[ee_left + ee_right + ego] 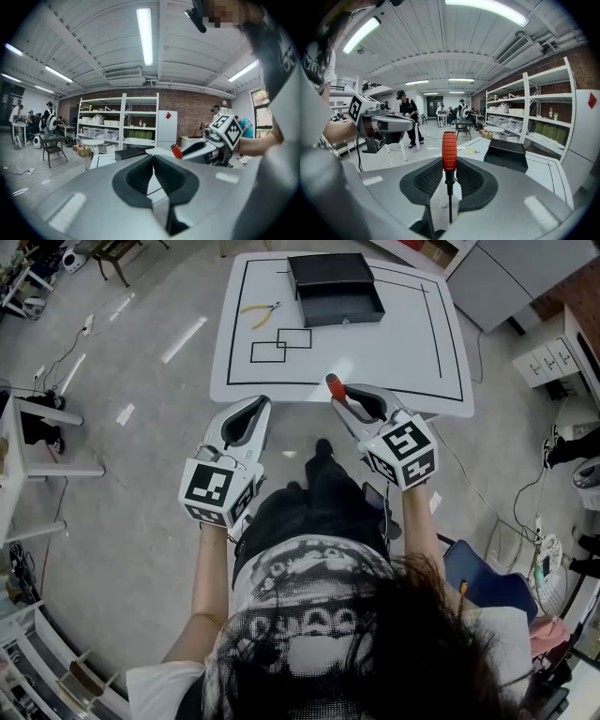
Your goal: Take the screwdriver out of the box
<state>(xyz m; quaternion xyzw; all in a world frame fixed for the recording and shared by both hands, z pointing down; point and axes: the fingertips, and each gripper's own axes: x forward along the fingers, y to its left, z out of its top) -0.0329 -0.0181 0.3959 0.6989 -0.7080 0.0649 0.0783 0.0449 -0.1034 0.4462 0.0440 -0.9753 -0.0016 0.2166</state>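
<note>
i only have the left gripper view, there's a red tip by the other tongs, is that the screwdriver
Observer: Yes. The right gripper view shows the right tongs closed on the screwdriver, red handle forward.
Operator: so it's out of the box
Observer: Yes; in the head view the black box sits at the far side of the white table, well apart from it.
Operator: anything else on the table
Observer: Yellow-handled pliers lie left of the box.
</note>
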